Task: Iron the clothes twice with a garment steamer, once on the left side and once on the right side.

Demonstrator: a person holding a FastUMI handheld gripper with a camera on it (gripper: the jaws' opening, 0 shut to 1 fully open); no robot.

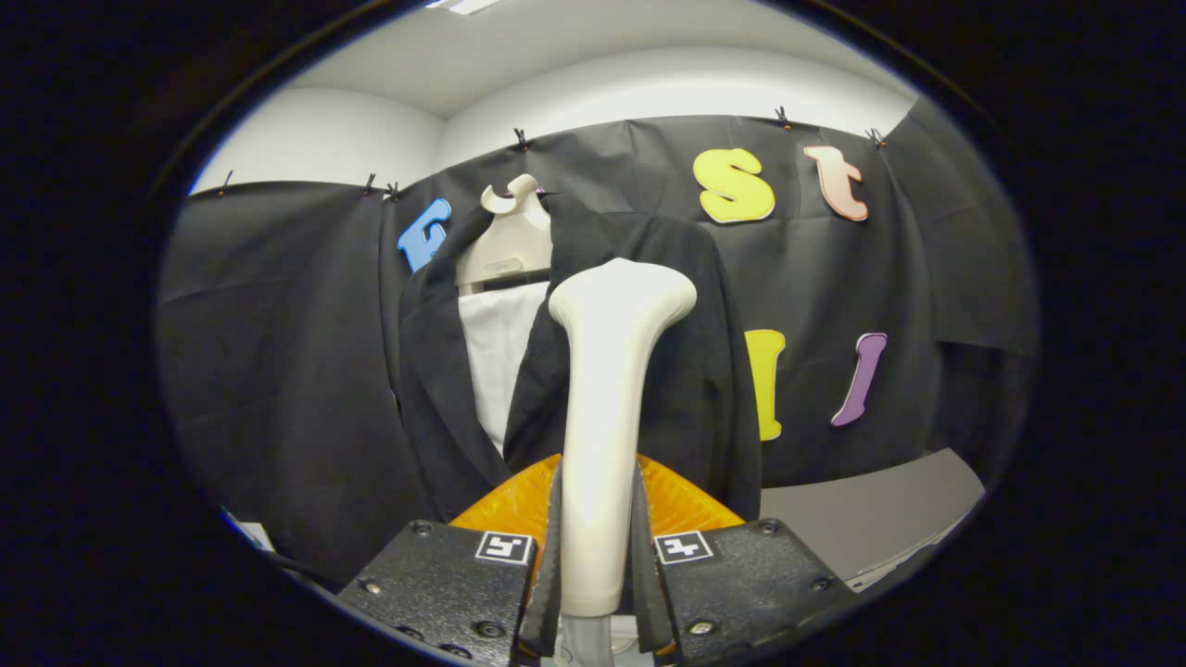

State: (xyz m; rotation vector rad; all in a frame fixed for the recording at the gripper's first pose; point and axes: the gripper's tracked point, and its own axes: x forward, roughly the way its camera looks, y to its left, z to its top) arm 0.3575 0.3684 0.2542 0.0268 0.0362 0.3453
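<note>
Garment steamer (602, 408) gripped upright by its handle, head raised before the hanging jacket.

The gripper (598, 556) has both fingers pressed on the steamer's handle; its head sits near the dark jacket (686, 371) on the hanger (508, 243), over the panel beside the white shirt (498, 352). Judged: a stroke is about to begin, calling for the head to meet the cloth and travel along that side.

Grey tabletop (880, 505) beside black cloth wall (278, 371).
</note>
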